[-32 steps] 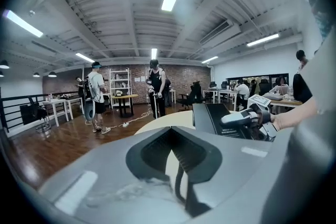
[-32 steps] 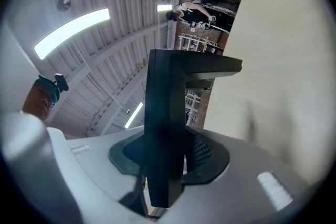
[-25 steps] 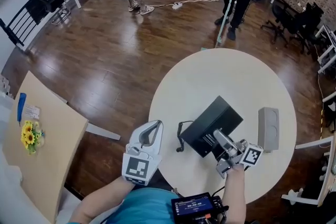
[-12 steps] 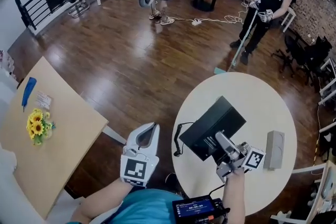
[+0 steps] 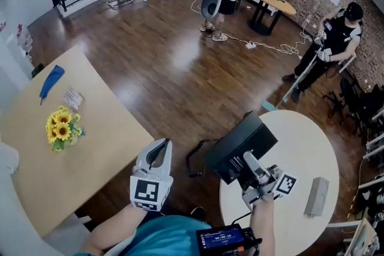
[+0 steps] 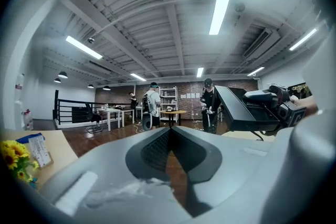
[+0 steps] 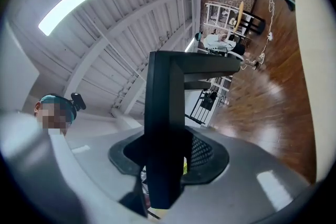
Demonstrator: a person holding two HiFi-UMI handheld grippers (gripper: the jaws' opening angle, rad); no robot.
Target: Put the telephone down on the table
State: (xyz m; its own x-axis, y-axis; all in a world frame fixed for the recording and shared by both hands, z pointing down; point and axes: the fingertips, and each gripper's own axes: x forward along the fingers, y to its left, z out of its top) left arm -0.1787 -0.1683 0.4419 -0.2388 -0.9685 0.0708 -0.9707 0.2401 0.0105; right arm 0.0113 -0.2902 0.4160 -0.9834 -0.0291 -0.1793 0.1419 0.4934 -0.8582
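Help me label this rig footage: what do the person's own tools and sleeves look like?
The left tool is a pale grey moulded shell with dark mesh-textured inner pads; the right tool looks more metallic. Each carries a white cube with black square markers. The person wears a teal short-sleeved top.
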